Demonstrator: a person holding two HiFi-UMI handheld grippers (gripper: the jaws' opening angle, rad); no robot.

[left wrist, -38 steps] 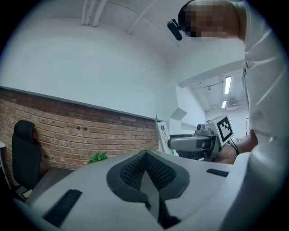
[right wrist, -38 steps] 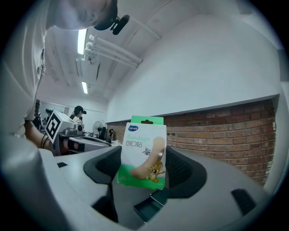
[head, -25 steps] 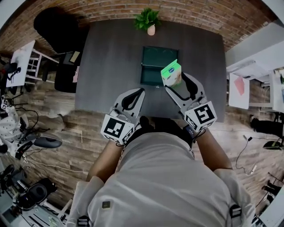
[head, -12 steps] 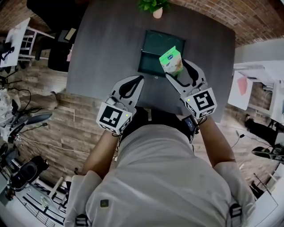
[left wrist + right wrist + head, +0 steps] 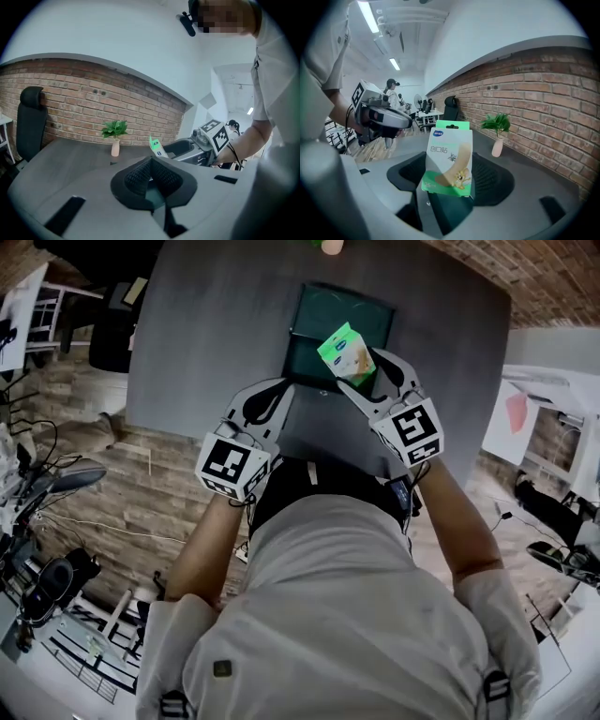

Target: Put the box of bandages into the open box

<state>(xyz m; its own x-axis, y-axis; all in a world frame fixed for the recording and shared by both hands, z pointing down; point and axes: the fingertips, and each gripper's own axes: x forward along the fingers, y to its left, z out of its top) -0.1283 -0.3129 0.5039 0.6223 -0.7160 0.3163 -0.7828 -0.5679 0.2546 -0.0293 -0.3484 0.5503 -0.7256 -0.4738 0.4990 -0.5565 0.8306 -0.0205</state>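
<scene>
My right gripper (image 5: 361, 382) is shut on the green and white box of bandages (image 5: 344, 353), which it holds upright above the near right part of the open dark green box (image 5: 323, 306). In the right gripper view the bandage box (image 5: 448, 159) stands between the two dark pads. My left gripper (image 5: 278, 397) hangs over the table's near edge, just left of the open box; its jaws are shut with nothing between them (image 5: 151, 174). The left gripper view shows the bandage box (image 5: 158, 148) and the right gripper (image 5: 183, 151) off to the right.
The dark grey table (image 5: 206, 324) carries a small potted plant (image 5: 115, 136) at its far edge by the brick wall. A black office chair (image 5: 29, 122) stands at the table's left. White desks and cables lie on the wooden floor around.
My right gripper has carried the bandage box forward and slightly left, over the open box's near right part. The left gripper moved forward a little. The head camera tilted, so the table shifted up.
</scene>
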